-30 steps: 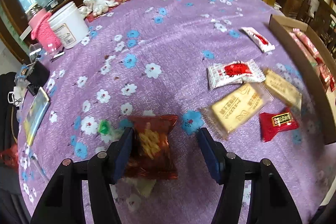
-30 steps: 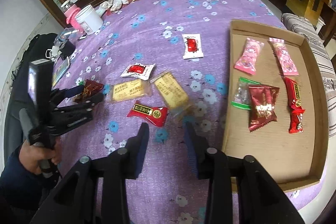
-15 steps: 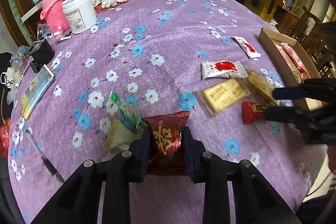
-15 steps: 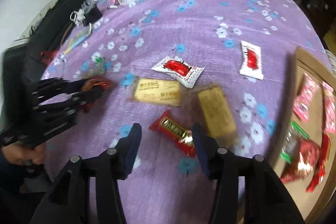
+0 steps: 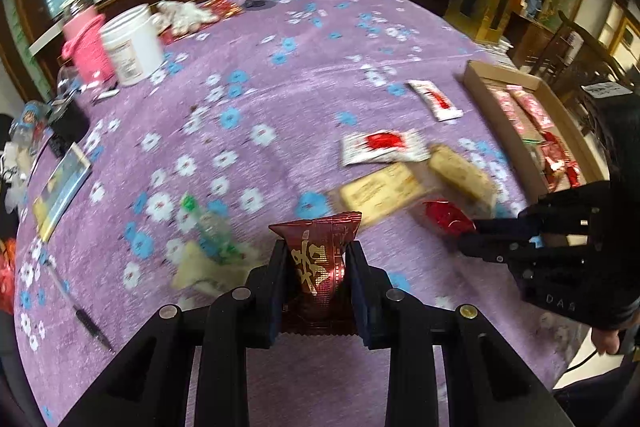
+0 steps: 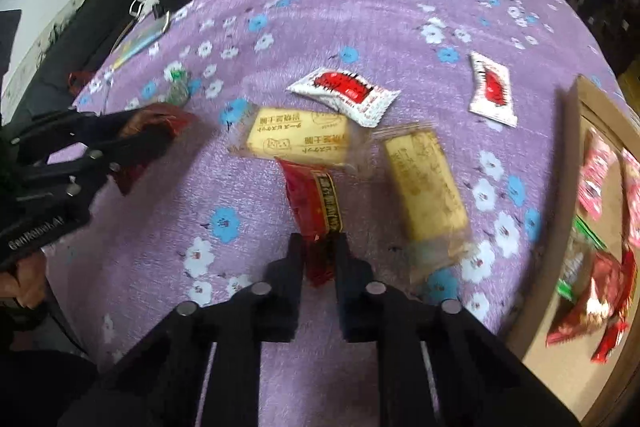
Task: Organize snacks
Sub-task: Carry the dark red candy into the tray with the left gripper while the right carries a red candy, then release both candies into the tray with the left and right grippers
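Note:
My left gripper [image 5: 316, 267] is shut on a dark red snack packet [image 5: 316, 255] and holds it above the purple flowered tablecloth; it also shows in the right wrist view [image 6: 154, 129]. My right gripper [image 6: 318, 247] is shut on a bright red candy packet [image 6: 314, 199], which lies by two yellow biscuit packs [image 6: 298, 137] [image 6: 426, 183]. Two white-and-red packets [image 6: 344, 93] [image 6: 492, 89] lie beyond. The cardboard tray [image 6: 576, 163] at the right holds several pink and red snacks.
A white tub [image 5: 132, 45] and a pink container [image 5: 86, 45] stand at the far left. A green-and-clear wrapper [image 5: 208, 227], a pale packet [image 5: 200, 267], a card [image 5: 60, 187] and a pen [image 5: 92, 327] lie left of my left gripper.
My left gripper has closed on the dark red packet and lifted it. My right gripper has moved down to the bright red candy packet and closed on it.

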Demonstrator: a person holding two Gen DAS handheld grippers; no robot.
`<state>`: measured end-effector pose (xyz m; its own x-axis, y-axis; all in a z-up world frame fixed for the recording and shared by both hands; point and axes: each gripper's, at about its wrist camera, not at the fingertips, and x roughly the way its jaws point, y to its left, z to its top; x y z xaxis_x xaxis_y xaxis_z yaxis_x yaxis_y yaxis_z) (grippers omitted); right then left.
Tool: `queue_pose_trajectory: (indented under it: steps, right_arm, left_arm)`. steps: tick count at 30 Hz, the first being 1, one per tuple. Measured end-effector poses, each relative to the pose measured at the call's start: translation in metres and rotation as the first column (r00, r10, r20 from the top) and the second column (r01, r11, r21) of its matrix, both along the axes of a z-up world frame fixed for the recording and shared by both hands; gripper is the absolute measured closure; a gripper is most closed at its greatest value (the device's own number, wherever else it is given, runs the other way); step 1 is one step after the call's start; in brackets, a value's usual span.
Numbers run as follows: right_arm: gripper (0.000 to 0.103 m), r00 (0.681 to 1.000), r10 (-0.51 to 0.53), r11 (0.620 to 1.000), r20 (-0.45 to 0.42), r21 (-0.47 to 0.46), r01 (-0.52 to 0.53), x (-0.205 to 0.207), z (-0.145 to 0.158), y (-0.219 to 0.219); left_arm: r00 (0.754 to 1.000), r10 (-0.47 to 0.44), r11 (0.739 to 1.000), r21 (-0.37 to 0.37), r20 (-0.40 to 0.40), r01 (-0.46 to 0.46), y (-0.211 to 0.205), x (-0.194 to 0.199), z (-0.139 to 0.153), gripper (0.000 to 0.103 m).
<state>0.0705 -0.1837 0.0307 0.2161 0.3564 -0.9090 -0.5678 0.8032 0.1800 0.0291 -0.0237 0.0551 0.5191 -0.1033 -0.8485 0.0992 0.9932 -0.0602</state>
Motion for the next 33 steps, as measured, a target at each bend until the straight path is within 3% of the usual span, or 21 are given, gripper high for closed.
queue_pose_trajectory:
  steps: [5,10,14,18,20,24,28,33]
  right_arm:
    - [0.096,0.993,-0.117,0.99,-0.016,0.077,0.118,-0.009,0.019,-0.038]
    - [0.096,0.958,-0.286,0.948,-0.013,0.139,0.285,-0.015,0.042,-0.097]
    - [0.096,0.894,-0.448,0.889,0.01,0.104,0.445,-0.02,0.05,-0.156]
    - [0.096,0.83,-0.558,0.829,0.006,0.03,0.558,-0.019,0.037,-0.2]
    - [0.096,0.81,-0.586,0.81,0.001,0.015,0.586,-0.02,0.032,-0.215]
    - [0.096,0.789,-0.615,0.789,-0.015,0.004,0.615,-0.019,0.023,-0.233]
    - [0.096,0.783,-0.621,0.784,-0.024,-0.004,0.621,-0.018,0.014,-0.239]
    - [0.096,0.788,-0.615,0.788,-0.03,0.011,0.616,-0.006,0.011,-0.247]
  left_arm:
    - [0.995,-0.093,0.995,-0.02,0.027,0.094,-0.035,0.009,0.014,0.074]
    - [0.977,-0.209,0.976,-0.058,0.05,0.212,-0.086,0.018,0.03,0.074]
    - [0.939,-0.341,0.936,-0.075,0.054,0.344,-0.149,0.021,0.036,0.074]
    - [0.892,-0.449,0.89,-0.067,0.039,0.451,-0.208,0.018,0.031,0.074]
    - [0.868,-0.497,0.866,-0.055,0.019,0.497,-0.237,0.017,0.023,0.074]
    - [0.843,-0.538,0.843,-0.047,-0.019,0.537,-0.269,0.017,0.009,0.074]
    - [0.839,-0.542,0.84,-0.04,-0.042,0.541,-0.283,0.02,-0.001,0.074]
    - [0.861,-0.506,0.862,-0.019,-0.056,0.506,-0.289,0.034,-0.014,0.074]
